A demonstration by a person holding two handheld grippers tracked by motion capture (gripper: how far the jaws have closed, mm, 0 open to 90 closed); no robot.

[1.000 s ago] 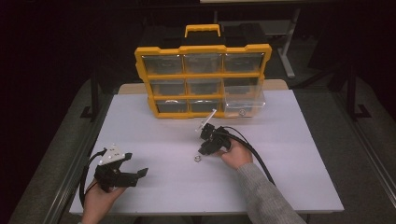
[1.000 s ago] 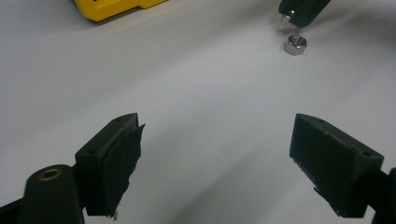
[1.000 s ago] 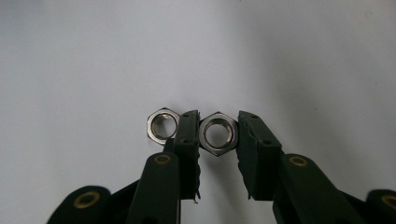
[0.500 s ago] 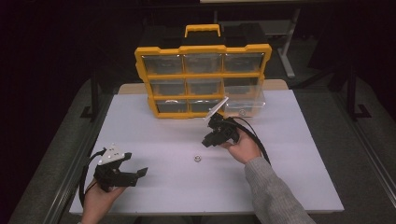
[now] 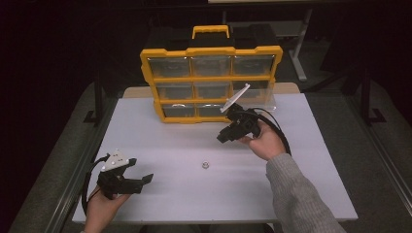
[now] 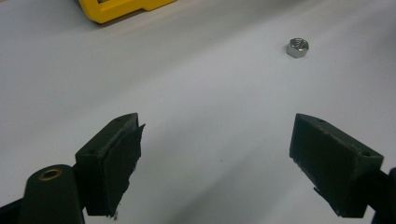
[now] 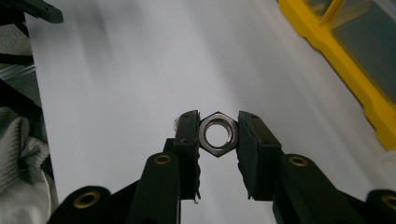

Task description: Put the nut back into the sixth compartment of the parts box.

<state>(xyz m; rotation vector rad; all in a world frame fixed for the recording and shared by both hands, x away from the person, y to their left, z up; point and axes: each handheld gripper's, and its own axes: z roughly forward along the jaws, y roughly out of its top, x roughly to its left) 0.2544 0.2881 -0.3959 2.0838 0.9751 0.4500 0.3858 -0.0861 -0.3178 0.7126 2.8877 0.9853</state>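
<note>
A steel hex nut (image 7: 217,134) is pinched flat-to-flat between the two black pads of my right gripper (image 7: 217,117), which is shut on it. That gripper (image 5: 222,138) hangs in the air in front of the yellow organizer (image 5: 211,82), pointing left and down. A second hex nut (image 5: 205,165) lies loose on the white table (image 5: 291,184); it also appears at the far right in the left gripper view (image 6: 297,47). My left gripper (image 5: 141,180) rests low at the front left, its jaws (image 6: 217,126) wide open over bare table.
The organizer stands upright at the table's back edge, with clear drawers and a handle on top; its yellow frame (image 7: 355,70) fills the right gripper view's upper right. A clear bin (image 5: 262,97) sits beside its lower right corner. Dark floor surrounds the table.
My right gripper has risen from the table and moved back and right toward the organizer, still shut. The loose nut stayed where it lay. The left gripper has not moved.
</note>
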